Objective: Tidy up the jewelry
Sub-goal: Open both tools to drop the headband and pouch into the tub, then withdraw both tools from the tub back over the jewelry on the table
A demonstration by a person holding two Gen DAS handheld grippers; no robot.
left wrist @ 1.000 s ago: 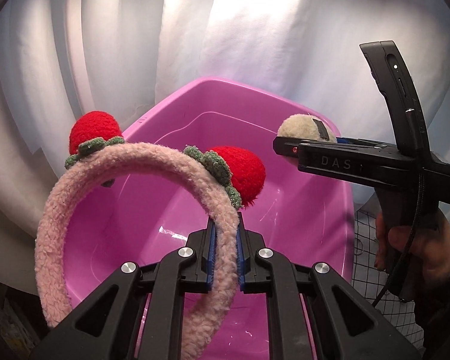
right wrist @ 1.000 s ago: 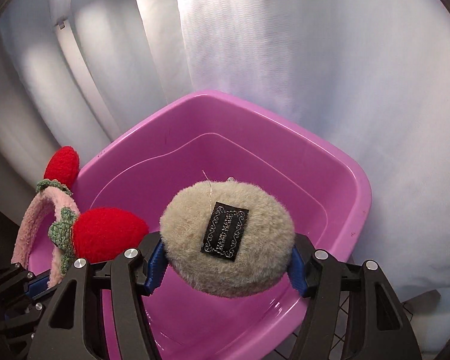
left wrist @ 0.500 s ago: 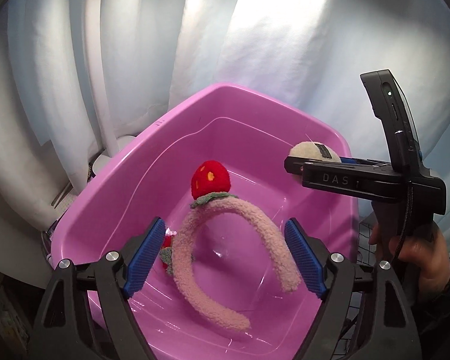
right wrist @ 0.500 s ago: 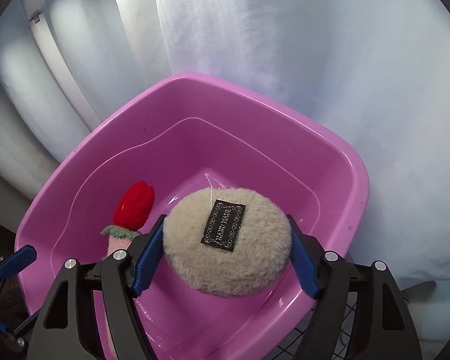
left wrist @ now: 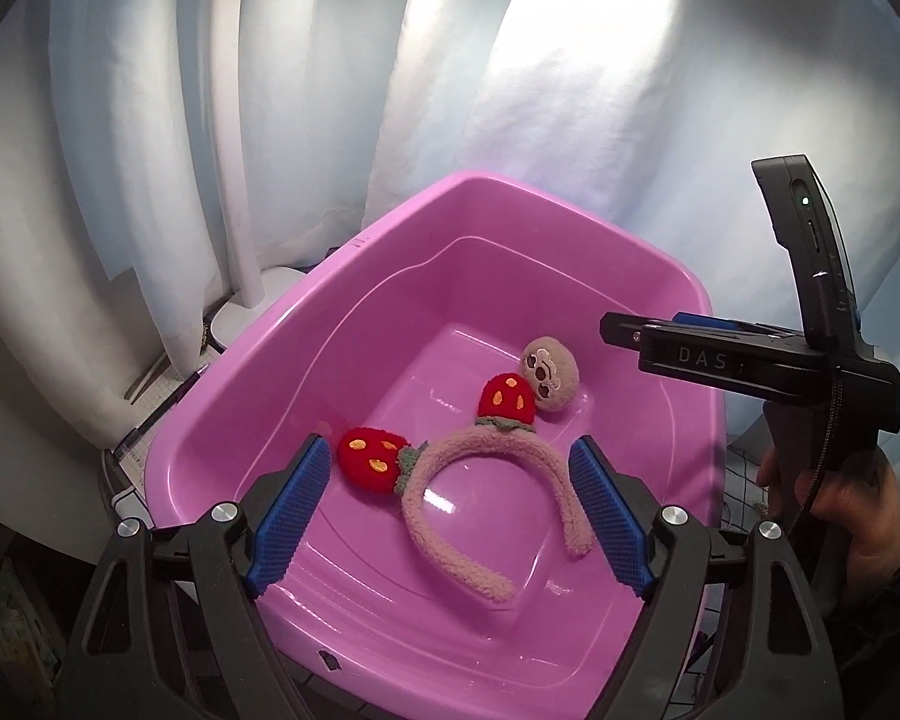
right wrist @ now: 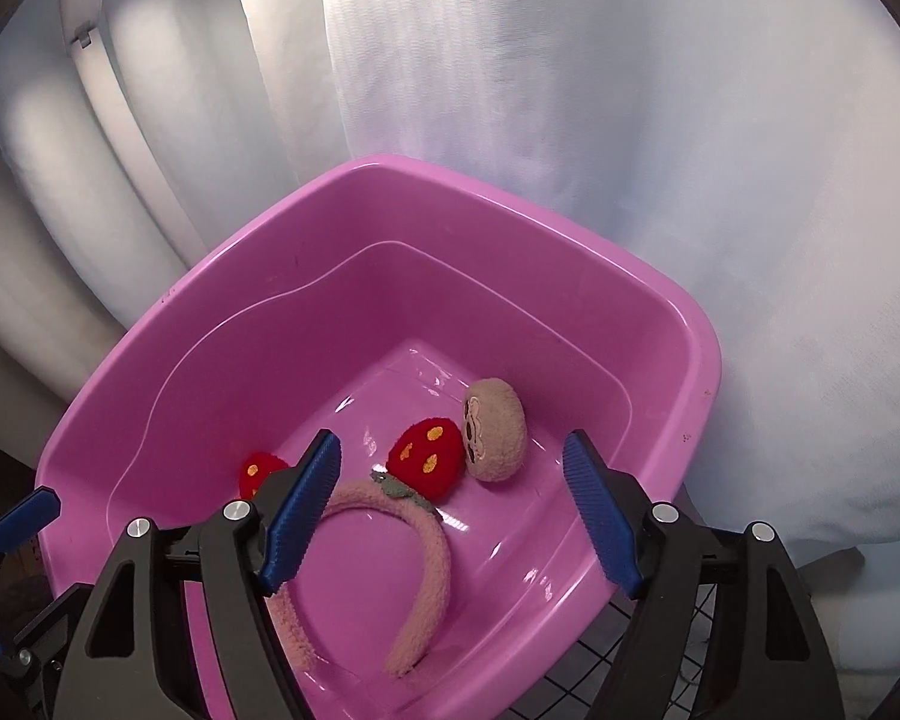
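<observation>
White curtains behind, pink tub (left wrist: pixel 678 282) under both spread, empty grippers (left wrist: pixel 450 516) (right wrist: pixel 453 504); fluffy headband (left wrist: pixel 486 480) just ahead looks light and squashy, grab its band.

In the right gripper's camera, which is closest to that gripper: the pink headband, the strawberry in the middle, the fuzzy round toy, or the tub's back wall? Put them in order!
Seen from the right gripper:
1. Pink headband, lying on the tub floor right under the open fingers.
2. Strawberry, just past the headband's curve, in the middle.
3. Fuzzy round toy, slightly farther, touching the strawberry's right side.
4. Tub's back wall, farthest, against the white curtain.
</observation>
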